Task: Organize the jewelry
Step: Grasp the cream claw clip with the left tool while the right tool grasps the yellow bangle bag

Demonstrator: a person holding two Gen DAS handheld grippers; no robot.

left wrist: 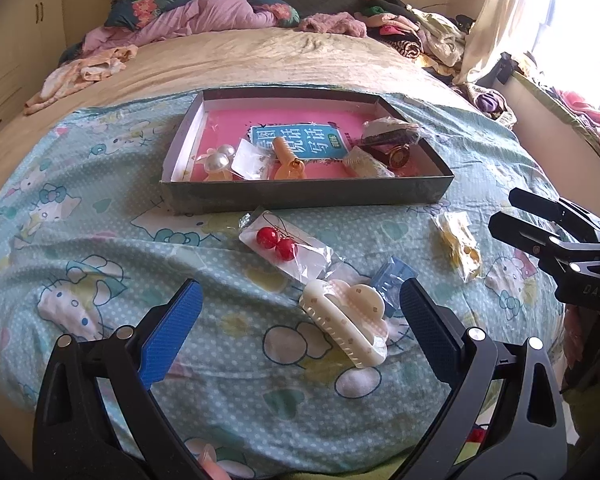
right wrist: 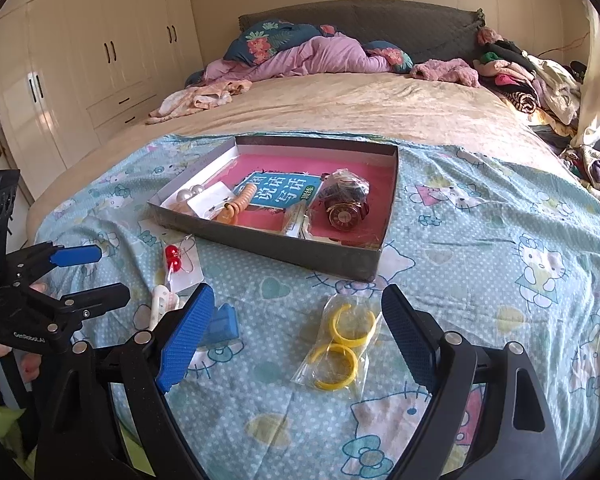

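A shallow grey box (left wrist: 300,196) (right wrist: 267,246) lies on the bed, holding a pink book, pearl pieces, an orange clip and a watch (right wrist: 344,213). In front of it lie bagged red bead earrings (left wrist: 275,240) (right wrist: 173,258), a cream cloud-shaped hair claw (left wrist: 346,320) (right wrist: 159,304), a small blue clip (left wrist: 394,276) (right wrist: 221,322) and bagged yellow hoops (left wrist: 460,246) (right wrist: 340,344). My left gripper (left wrist: 300,312) (right wrist: 87,276) is open, with the claw between its fingers. My right gripper (right wrist: 295,320) (left wrist: 504,212) is open around the yellow hoops.
A Hello Kitty sheet (left wrist: 99,264) covers the near bed. Pillows and a purple quilt (right wrist: 320,56) lie at the head. Clothes pile up at the right (right wrist: 532,76). White wardrobes (right wrist: 79,68) stand on the left.
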